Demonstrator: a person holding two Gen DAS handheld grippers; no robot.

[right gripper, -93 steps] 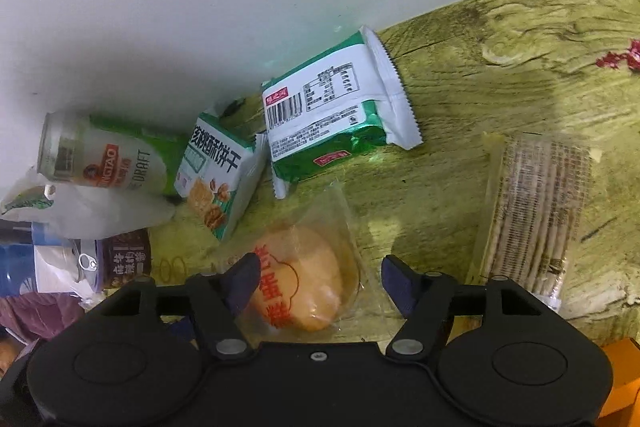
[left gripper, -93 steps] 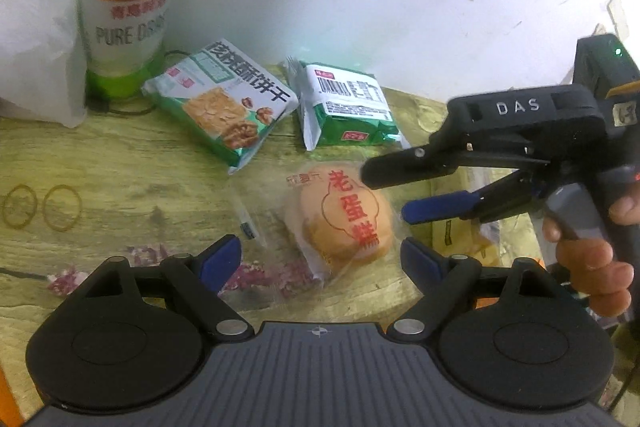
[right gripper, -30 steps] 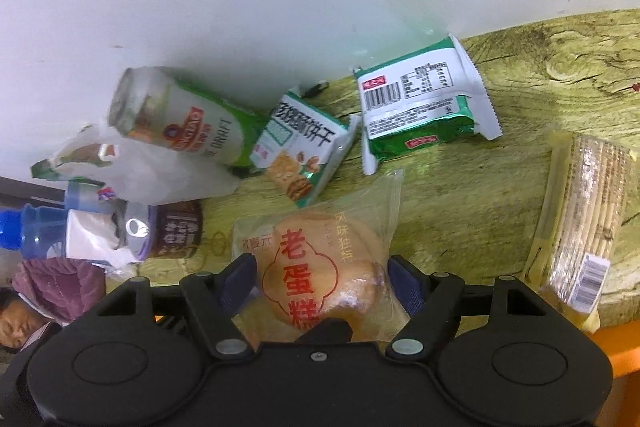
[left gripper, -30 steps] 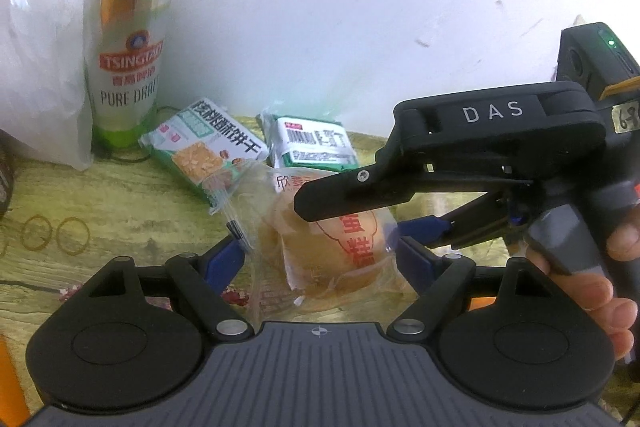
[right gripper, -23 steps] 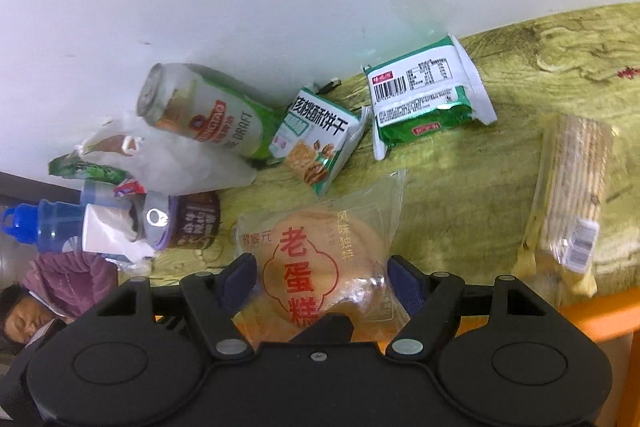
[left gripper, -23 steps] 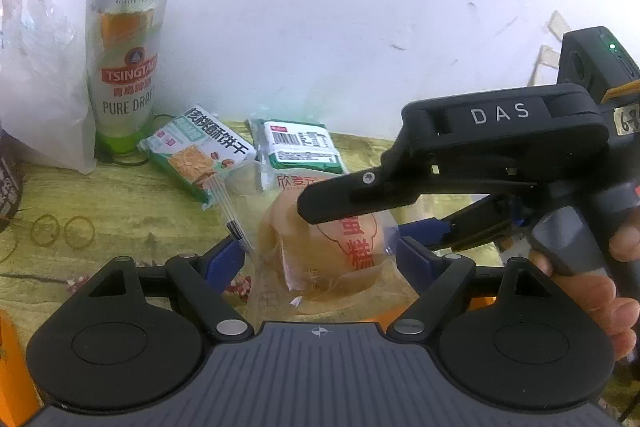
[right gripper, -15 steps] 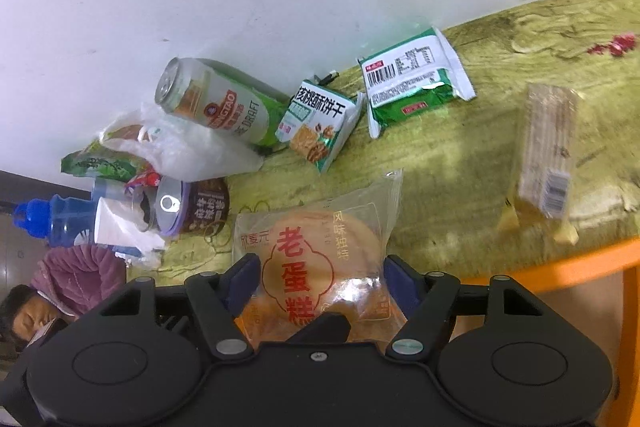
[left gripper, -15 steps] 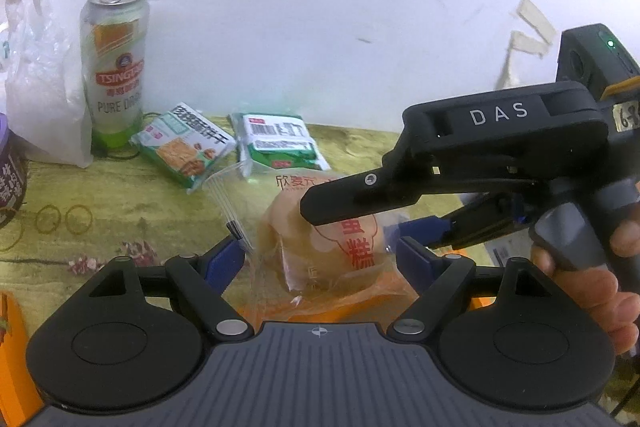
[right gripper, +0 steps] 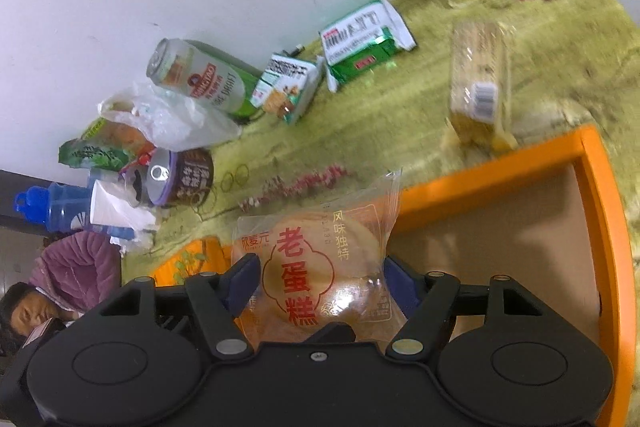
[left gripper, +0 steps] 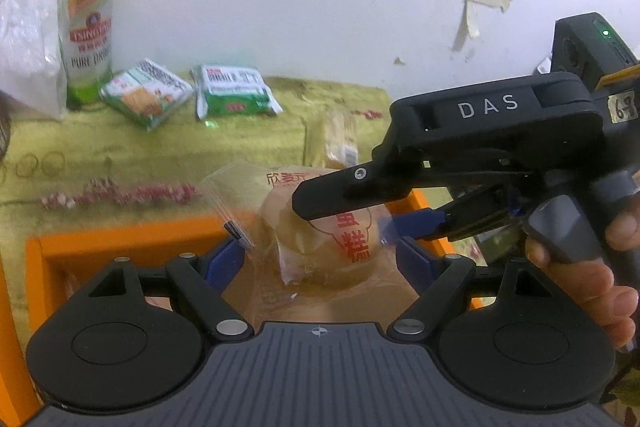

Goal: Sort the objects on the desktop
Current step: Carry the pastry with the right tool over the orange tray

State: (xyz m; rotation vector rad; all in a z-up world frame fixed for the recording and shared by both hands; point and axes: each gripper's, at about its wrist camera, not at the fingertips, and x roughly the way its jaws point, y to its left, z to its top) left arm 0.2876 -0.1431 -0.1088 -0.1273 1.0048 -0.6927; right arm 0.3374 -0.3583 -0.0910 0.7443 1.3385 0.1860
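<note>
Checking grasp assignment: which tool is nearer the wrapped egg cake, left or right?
Right. The right tool is clamped on the wrapped egg cake, pads against its wrapper. The left tool brackets it from below, its blue pads standing wider than the bag.

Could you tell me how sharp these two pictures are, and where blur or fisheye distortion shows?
Left wrist view: the tabletop and green snack packs are motion-smeared, while the right gripper and the wrapped cake it holds stay crisp. Right wrist view: the cracker pack is streaked, the cake's print sharp; the orange tray rim bows and dark corners show.
</note>
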